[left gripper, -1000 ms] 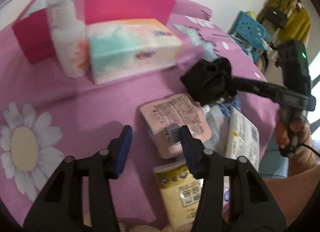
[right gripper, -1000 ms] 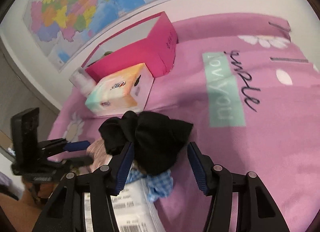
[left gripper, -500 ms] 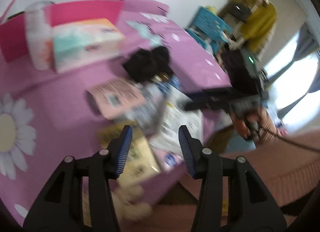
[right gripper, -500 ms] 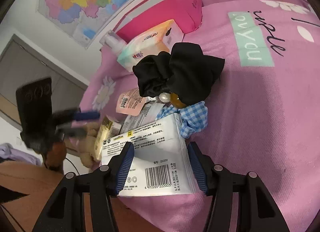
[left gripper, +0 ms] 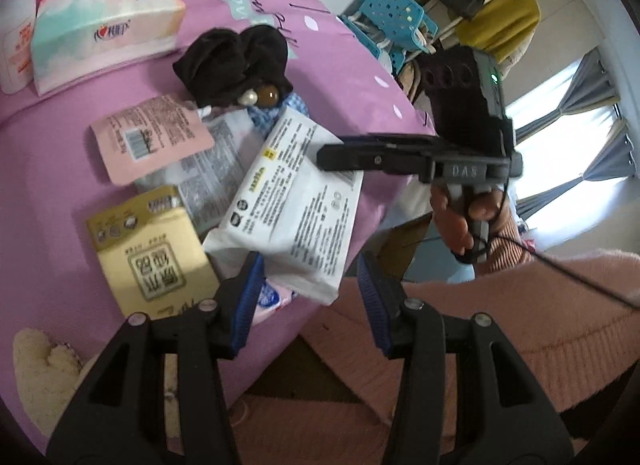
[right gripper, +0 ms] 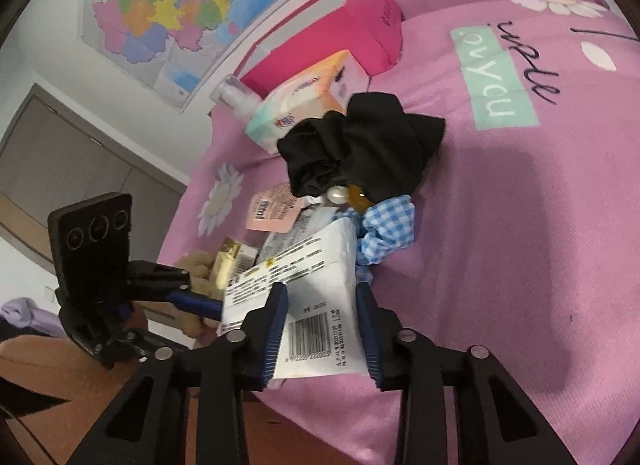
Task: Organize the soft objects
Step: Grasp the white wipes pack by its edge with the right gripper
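**Operator:** Since a second ago my right gripper (right gripper: 322,323) has drawn back from the black fabric scrunchie (right gripper: 360,147) to the near edge of the pile, and its jaws have just been closing; the white plastic wipes packet with black print and a barcode (right gripper: 316,285) now sits between them, both blue pads pressed to its sides, so I call it clenched on the packet.

**Observer:** And the left?

**Operator:** My left gripper (left gripper: 308,297) has swung round toward the table's near corner. Its jaws stand apart, released. In its own view the packet's corner (left gripper: 296,201) shows between the pads, but I see neither pad pressing on it.

**Observer:** Where does the packet lie?

**Operator:** At the front edge of the pink tablecloth (right gripper: 520,245), overlapping a gold paper sachet (left gripper: 154,253) and a clear printed pouch (left gripper: 212,161), with a pale pink flat sachet (left gripper: 152,137) beyond. The blue gingham scrunchie (right gripper: 386,229) touches its far end, just under the black one. Further back stand a pastel tissue pack (left gripper: 104,25) and a magenta open box (right gripper: 332,41).
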A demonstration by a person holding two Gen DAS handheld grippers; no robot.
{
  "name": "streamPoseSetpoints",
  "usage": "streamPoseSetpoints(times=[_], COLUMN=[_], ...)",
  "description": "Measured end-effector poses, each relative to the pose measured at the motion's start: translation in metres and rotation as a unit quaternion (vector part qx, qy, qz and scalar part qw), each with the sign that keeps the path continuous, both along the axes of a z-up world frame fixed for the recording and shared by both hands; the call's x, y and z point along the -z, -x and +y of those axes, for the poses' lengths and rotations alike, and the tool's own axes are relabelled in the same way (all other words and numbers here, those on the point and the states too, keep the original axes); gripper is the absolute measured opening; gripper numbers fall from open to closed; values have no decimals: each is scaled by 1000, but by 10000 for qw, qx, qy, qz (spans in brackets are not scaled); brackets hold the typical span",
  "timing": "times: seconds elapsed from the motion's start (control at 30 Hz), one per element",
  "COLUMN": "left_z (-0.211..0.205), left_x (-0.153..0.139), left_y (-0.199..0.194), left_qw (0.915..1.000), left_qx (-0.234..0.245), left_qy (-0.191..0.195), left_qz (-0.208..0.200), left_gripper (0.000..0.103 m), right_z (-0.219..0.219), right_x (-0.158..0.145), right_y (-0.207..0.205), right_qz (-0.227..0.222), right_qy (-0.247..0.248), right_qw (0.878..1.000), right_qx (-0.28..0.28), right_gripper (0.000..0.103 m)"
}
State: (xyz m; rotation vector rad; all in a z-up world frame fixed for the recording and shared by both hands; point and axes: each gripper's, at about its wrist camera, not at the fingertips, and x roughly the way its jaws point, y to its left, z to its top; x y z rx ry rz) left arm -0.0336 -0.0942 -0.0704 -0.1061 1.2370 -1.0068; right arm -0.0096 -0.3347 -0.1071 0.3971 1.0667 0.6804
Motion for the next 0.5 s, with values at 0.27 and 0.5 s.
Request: streamPoseSetpoints(times=[0.27,0.5], left_z=[1,6], left_x=[-4,0], left_y=[-14,-15], left_qw=[9993,9989], left_qx=[-345,-445], left_qy=[95,-62], left_qz=[-113,-103], left_gripper=[50,50], right_z=[2,-7], right_x=[-44,-40], right_y=[13,-4], right_qz=[-678,-735], right_qy=[-230,-391], right_qw=[9974,9958], right_qx=[-70,374], right_gripper=[15,13])
